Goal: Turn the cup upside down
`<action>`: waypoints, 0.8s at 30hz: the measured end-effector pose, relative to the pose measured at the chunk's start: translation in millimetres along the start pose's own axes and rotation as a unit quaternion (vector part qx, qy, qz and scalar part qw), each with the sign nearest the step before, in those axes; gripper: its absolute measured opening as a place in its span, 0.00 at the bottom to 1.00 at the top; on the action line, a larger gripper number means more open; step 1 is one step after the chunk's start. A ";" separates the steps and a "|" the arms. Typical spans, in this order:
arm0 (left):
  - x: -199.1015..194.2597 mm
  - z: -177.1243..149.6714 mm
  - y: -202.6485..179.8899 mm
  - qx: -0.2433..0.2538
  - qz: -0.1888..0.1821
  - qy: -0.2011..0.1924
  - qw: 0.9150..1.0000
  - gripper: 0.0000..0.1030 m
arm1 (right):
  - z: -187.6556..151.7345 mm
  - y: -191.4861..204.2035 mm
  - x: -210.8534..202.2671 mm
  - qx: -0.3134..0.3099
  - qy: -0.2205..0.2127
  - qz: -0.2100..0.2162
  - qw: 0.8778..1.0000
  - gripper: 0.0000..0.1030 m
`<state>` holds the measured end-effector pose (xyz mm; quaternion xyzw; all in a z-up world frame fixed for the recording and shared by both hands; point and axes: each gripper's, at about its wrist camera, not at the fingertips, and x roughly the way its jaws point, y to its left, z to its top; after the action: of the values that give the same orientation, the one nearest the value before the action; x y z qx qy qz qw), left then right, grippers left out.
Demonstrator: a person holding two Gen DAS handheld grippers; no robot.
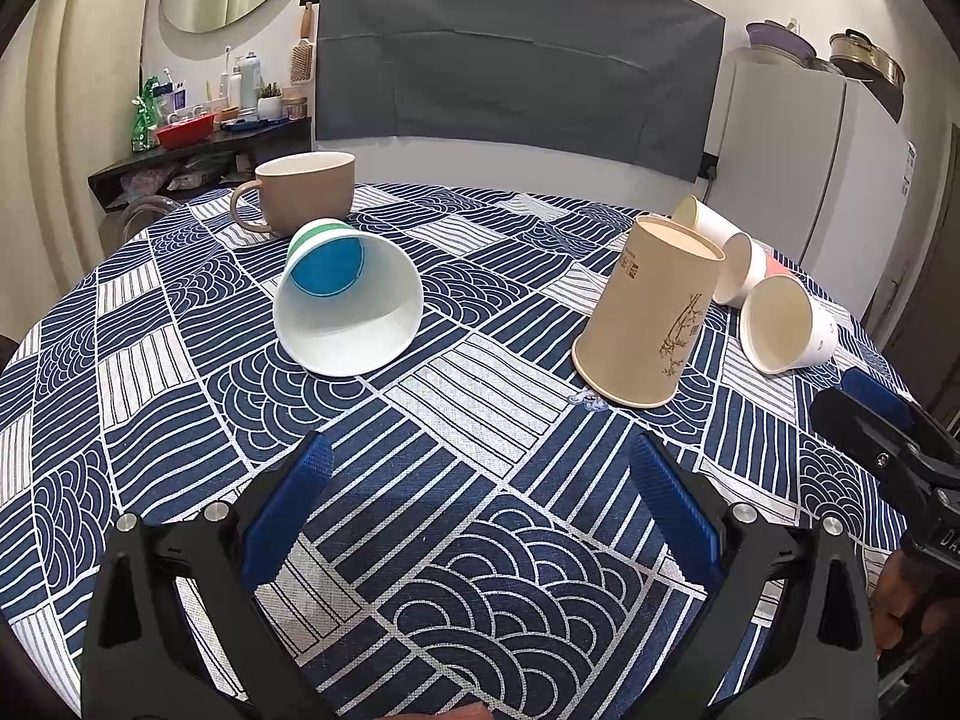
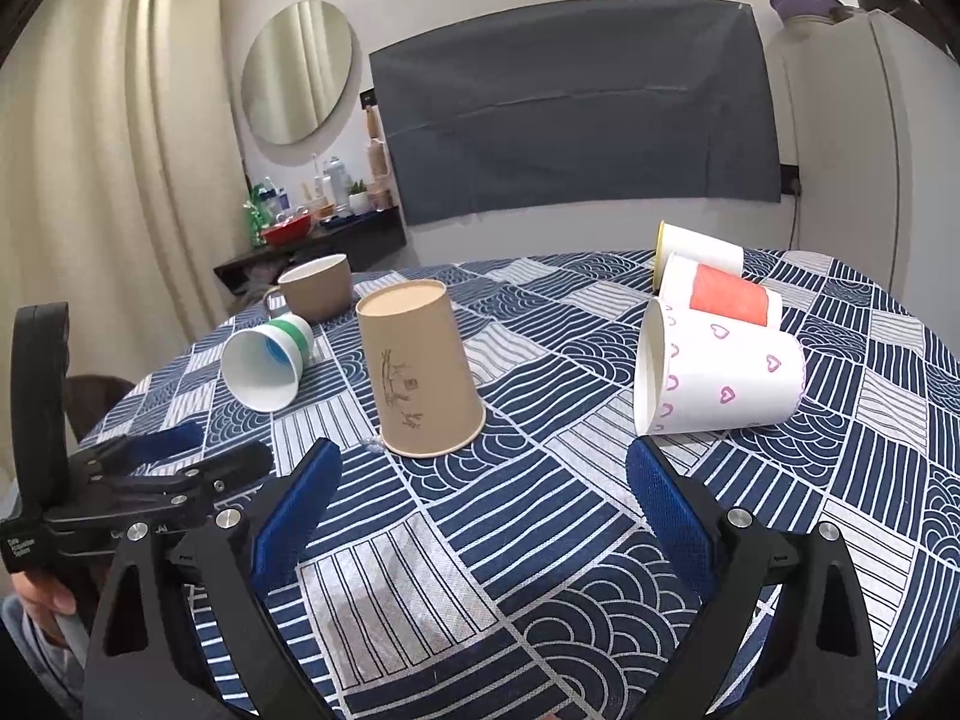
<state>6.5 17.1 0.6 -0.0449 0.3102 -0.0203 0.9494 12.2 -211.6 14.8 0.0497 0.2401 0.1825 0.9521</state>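
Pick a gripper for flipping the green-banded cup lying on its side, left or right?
Left. The green-banded cup lies just ahead of the open left gripper; from the right gripper it sits far left, beyond the upside-down brown paper cup.

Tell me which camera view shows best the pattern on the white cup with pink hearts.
The right wrist view: the heart cup lies on its side there, its printed wall turned to the camera. The left wrist view shows mostly its open mouth and inside; hardly any hearts are visible.
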 end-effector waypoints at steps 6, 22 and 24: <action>-1.0 -0.3 -0.9 0.000 0.004 -0.002 1.000 0.94 | -0.1 -1.3 0.3 0.004 0.002 -0.001 1.000 0.89; 1.2 -0.2 3.4 -0.012 -0.001 0.007 1.000 0.94 | 1.0 -4.0 4.8 0.008 0.010 -0.001 1.000 0.89; 1.0 -0.6 2.9 -0.011 0.000 0.006 1.000 0.94 | 1.1 -3.8 4.8 0.008 0.010 -0.001 1.000 0.89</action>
<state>7.0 19.9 -0.7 -0.0550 0.3162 -0.0177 0.9469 17.8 -213.4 12.9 0.0553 0.2516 0.1804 0.9493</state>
